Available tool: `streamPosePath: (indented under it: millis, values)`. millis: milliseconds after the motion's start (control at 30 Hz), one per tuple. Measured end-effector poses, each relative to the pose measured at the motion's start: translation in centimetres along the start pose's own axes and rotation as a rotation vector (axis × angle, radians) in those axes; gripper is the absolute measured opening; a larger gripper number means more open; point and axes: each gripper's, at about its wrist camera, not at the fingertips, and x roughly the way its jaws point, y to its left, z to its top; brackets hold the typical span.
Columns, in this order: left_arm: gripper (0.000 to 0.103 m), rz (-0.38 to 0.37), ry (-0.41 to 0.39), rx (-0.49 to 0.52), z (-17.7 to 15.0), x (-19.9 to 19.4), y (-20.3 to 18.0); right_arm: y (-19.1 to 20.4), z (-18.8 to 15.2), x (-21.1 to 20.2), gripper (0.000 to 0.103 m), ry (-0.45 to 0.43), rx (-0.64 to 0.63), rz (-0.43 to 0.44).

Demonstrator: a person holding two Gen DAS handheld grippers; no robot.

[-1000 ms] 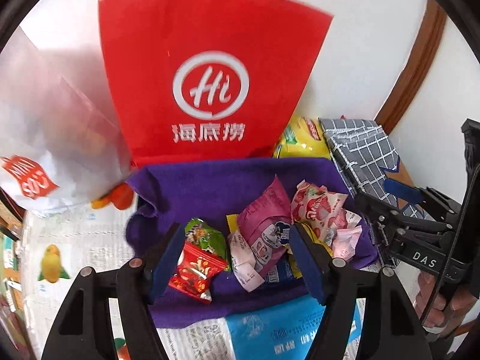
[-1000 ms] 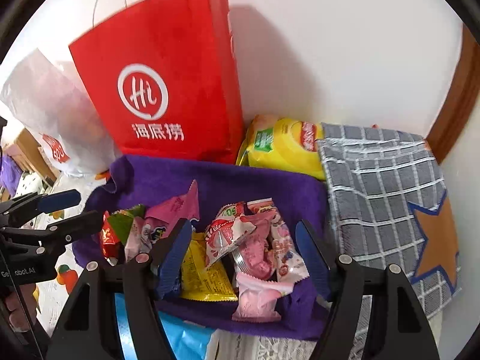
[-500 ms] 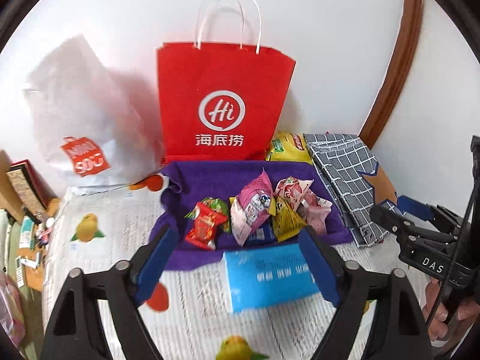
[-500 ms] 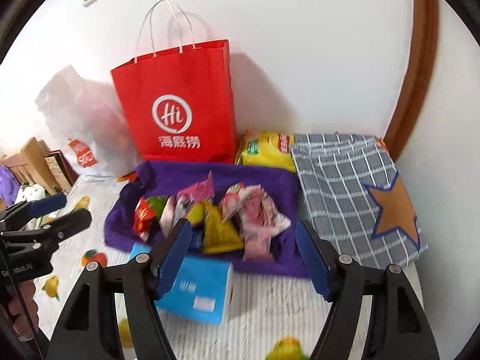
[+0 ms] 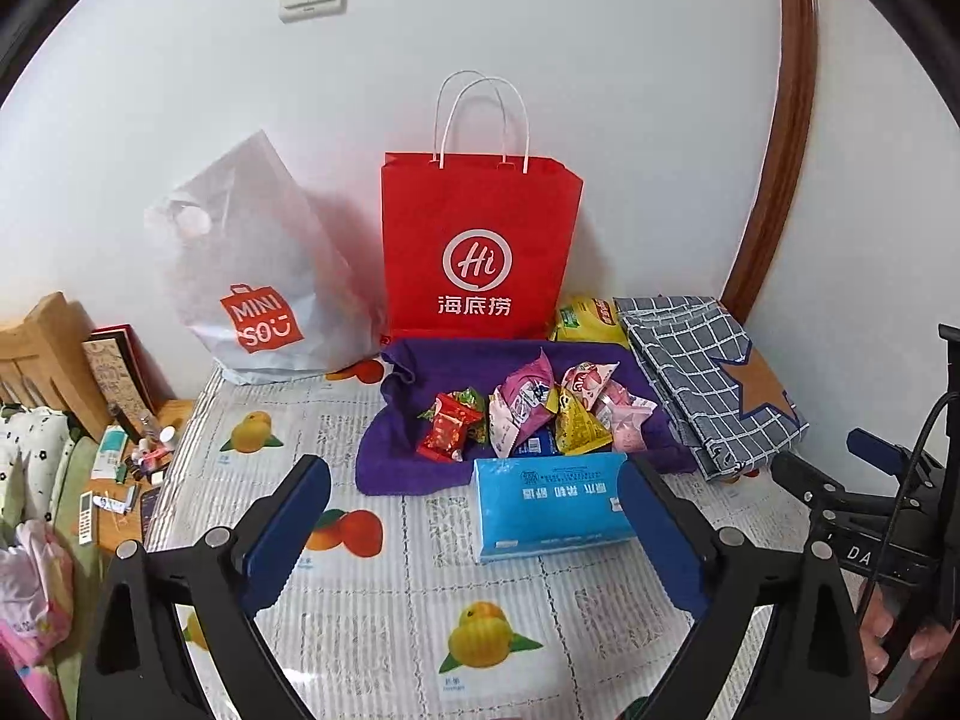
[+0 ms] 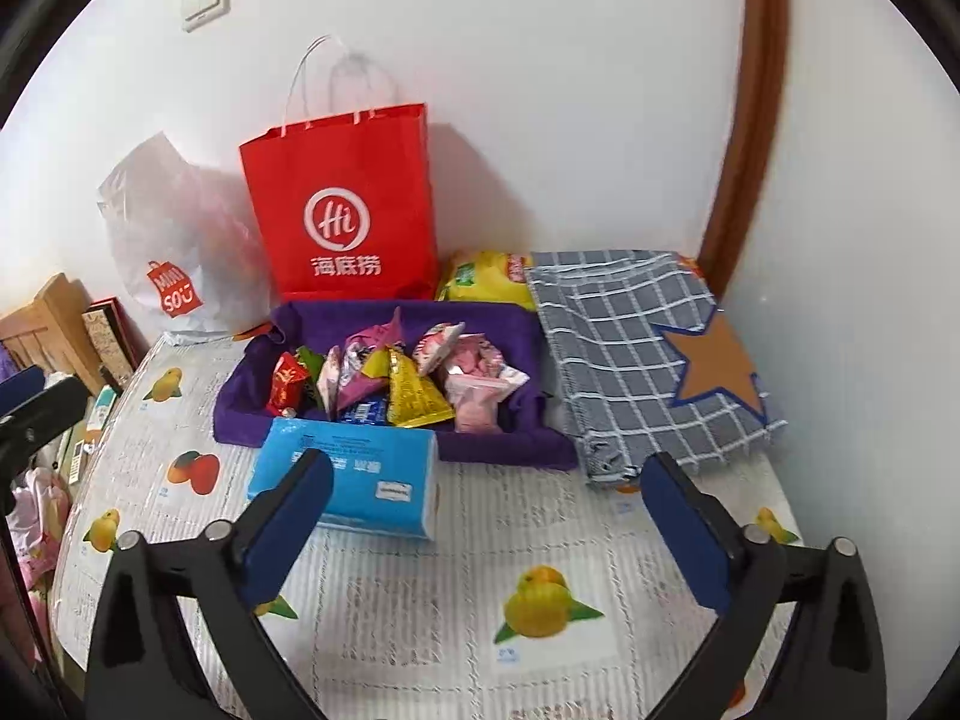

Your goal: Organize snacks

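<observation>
Several small snack packets, one red (image 5: 450, 429), one pink-purple (image 5: 522, 405) and one yellow (image 5: 576, 429), lie heaped on a purple cloth (image 5: 420, 360) at the back of the table. The same heap (image 6: 414, 384) shows on the cloth (image 6: 480, 315) in the right wrist view. A blue tissue pack (image 5: 552, 504) (image 6: 360, 468) lies just in front of the cloth. My left gripper (image 5: 474, 474) hangs back above the table, its jaws opening and nothing between them. My right gripper (image 6: 487, 463) is likewise drawn back, its jaws opening and empty.
Against the wall stand a red paper bag (image 5: 480, 252) and a white plastic bag (image 5: 258, 276). A yellow chip bag (image 6: 486, 276) and a checked cloth with a star (image 6: 636, 348) lie at the right. The fruit-print table cover (image 5: 384, 612) ends at the left above cluttered furniture (image 5: 120, 468).
Both grippers have pulled back and up from the snack heap, and their jaws have widened. The tissue pack and the front of the table have come into view.
</observation>
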Motion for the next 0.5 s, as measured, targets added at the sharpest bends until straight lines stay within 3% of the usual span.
streamPosePath:
  millis: [500]
  values:
    - [0.097, 0.005, -0.014, -0.01, -1.8, -2.6, -1.3, -1.8, -1.8, -3.6, 0.102, -0.033, 0.027, -0.007]
